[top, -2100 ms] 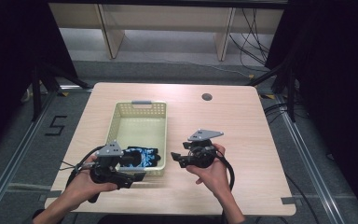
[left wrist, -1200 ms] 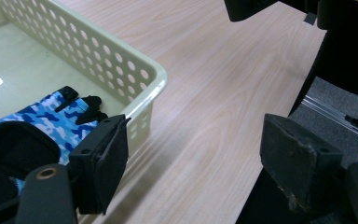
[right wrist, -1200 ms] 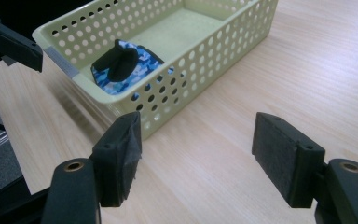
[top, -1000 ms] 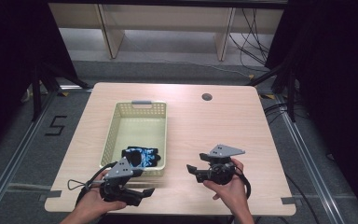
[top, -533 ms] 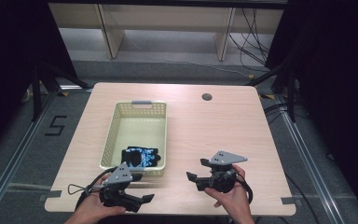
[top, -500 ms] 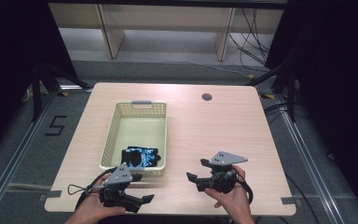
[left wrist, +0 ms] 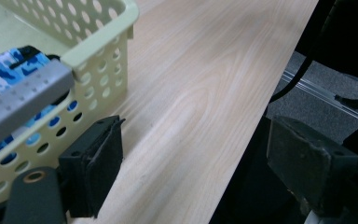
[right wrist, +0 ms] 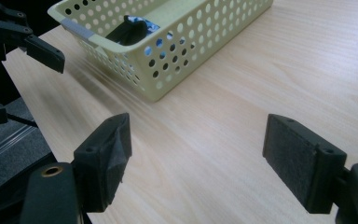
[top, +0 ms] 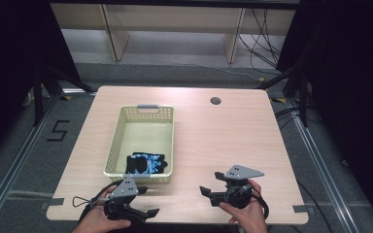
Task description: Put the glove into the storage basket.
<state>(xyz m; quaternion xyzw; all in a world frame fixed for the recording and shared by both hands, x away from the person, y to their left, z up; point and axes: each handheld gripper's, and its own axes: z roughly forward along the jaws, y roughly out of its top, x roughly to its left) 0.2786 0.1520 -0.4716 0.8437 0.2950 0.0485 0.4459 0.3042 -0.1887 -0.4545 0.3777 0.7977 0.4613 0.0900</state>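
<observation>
we have both grippers drawn back to the near edge of the worktop (top: 233, 131). two seconds ago they hovered right at the near end of the basket (top: 144, 112); now they sit well clear of it, so the drop looks done.

our left gripper (top: 143, 201) hangs at the near-left edge, just beside the basket's near wall, its fingers (left wrist: 93, 165) spread wide with nothing between them. in the left gripper view the basket corner sits close by one finger.

the glove (top: 146, 164), black with a blue camouflage print, lies inside the basket at its near end, apart from both grippers. it has not shifted over the last second.

our right gripper (top: 212, 183) rests near the near-right edge, fingers (right wrist: 106, 156) likewise wide apart and empty, aimed back toward the basket.

we judge the placing finished; the hands are retreating.
</observation>
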